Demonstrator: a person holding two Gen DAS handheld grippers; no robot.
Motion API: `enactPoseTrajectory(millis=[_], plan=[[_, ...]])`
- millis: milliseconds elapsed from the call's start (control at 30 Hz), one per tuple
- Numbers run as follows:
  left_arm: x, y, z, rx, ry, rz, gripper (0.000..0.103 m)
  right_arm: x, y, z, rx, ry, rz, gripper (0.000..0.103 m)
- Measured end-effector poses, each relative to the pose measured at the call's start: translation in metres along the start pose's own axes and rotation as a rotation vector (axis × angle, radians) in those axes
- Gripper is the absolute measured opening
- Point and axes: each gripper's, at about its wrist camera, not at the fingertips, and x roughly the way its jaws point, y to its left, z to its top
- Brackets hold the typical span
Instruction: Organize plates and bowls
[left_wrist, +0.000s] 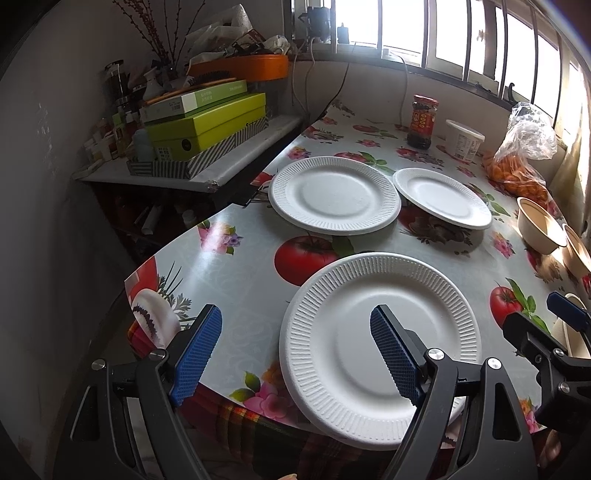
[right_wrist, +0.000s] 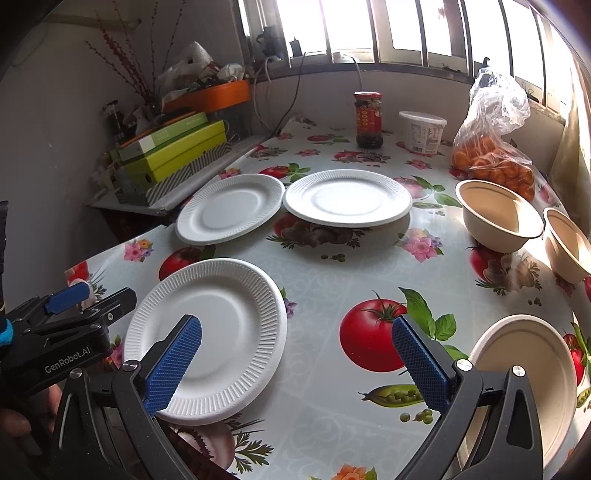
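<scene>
Both claws wide, empty: left gripper (left_wrist: 295, 354) straddles rim of near white ribbed foam plate (left_wrist: 380, 347) overhanging table edge, prob for edge pinch; right gripper (right_wrist: 295, 365) over floral oilcloth table (right_wrist: 332, 280); tan paper bowls (right_wrist: 498, 218) far right.

A red-labelled glass jar of dark sauce (right_wrist: 368, 120) stands at the far edge of the fruit-patterned surface (right_wrist: 332, 280), beside a white plastic tub (right_wrist: 422, 132). A clear bag of oranges (right_wrist: 493, 155) sits right; green boxes (right_wrist: 173, 151) stack left.
</scene>
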Motion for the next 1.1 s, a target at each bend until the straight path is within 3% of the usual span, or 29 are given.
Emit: enactPoseTrajectory(millis=[1100], plan=[[-0.0003, -0.0012, -0.0021, 0.012, 0.005, -0.018, 0.083, 0.0021, 0.0055, -0.0013, -0.012, 0.002, 0.010, 0.103]])
